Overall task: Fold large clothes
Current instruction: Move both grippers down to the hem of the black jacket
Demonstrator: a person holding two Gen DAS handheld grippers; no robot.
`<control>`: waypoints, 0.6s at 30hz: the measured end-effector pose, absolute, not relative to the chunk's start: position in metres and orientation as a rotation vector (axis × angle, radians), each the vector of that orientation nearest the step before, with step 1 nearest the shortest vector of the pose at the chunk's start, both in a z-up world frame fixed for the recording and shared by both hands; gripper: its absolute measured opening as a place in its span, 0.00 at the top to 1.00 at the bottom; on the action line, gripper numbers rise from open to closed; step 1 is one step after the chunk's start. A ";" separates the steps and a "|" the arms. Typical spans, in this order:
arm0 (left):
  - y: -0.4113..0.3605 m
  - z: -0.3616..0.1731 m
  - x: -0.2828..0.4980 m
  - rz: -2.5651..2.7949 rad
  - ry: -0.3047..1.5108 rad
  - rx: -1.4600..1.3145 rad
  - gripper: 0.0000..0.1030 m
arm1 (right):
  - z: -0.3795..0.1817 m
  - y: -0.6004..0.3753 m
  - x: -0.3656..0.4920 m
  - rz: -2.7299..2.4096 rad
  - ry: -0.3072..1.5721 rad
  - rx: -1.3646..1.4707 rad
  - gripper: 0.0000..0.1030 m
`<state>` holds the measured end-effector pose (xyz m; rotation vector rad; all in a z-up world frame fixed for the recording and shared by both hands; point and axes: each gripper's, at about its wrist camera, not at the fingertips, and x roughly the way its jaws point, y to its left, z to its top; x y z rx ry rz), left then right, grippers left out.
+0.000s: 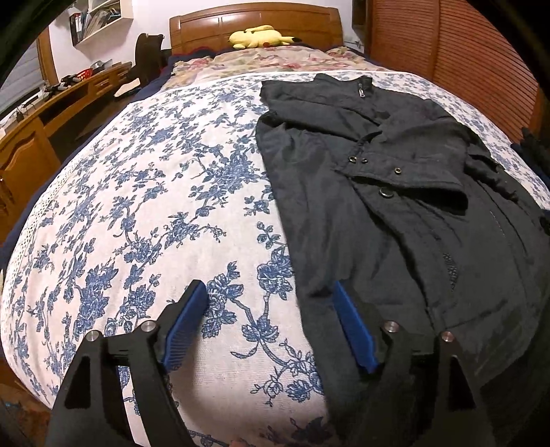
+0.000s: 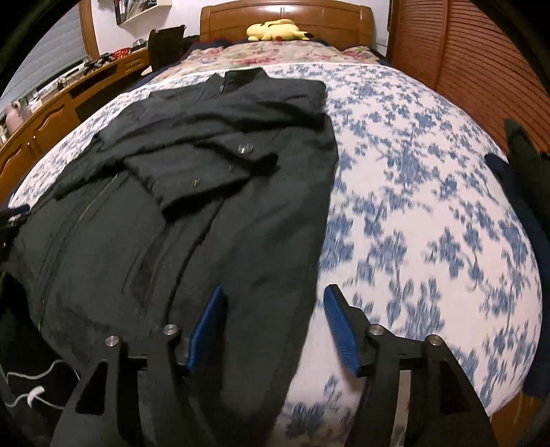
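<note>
1. My left gripper (image 1: 271, 299), a black two-finger tool with blue ribbed pads (image 1: 187, 323), has its fingers spread wide, and nothing is clamped between them.
2. Its left-hand finger stands over the white bedspread printed with blue flowers (image 1: 144, 213); its right-hand finger overlaps the near left edge of the black, heavy-cloth jacket with metal snap buttons (image 1: 378, 223). Whether that pad touches the cloth I cannot tell.
3. My right gripper (image 2: 273, 297), of the same make, also has its fingers well apart and holds nothing.
4. In the right wrist view, its left-hand finger (image 2: 206, 330) stands over the jacket's (image 2: 192, 247) near right border, and the other over bare bedspread (image 2: 429, 206); the garment's edge runs down between the two pads. I cannot confirm contact.
5. The jacket lies flat along the middle of the bed, collar towards the wooden headboard (image 1: 254, 27), with both sleeves folded across its chest.
6. The two grippers flank the jacket's near end, one at each side edge.
7. A yellow plush toy (image 1: 261, 37) rests at the headboard, well apart from the jacket.
</note>
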<state>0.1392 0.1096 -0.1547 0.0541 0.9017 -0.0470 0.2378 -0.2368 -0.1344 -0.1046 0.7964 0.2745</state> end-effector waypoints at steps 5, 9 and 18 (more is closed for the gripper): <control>0.110 -0.153 0.136 -0.037 0.899 0.053 0.25 | -0.130 -0.233 0.220 0.257 0.790 -0.095 0.36; 0.110 -0.150 0.130 -0.032 0.895 0.056 0.25 | -0.131 -0.226 0.212 0.250 0.789 -0.111 0.36; 0.109 -0.136 0.089 -0.117 0.858 0.015 0.30 | -0.134 -0.217 0.193 0.273 0.789 -0.134 0.36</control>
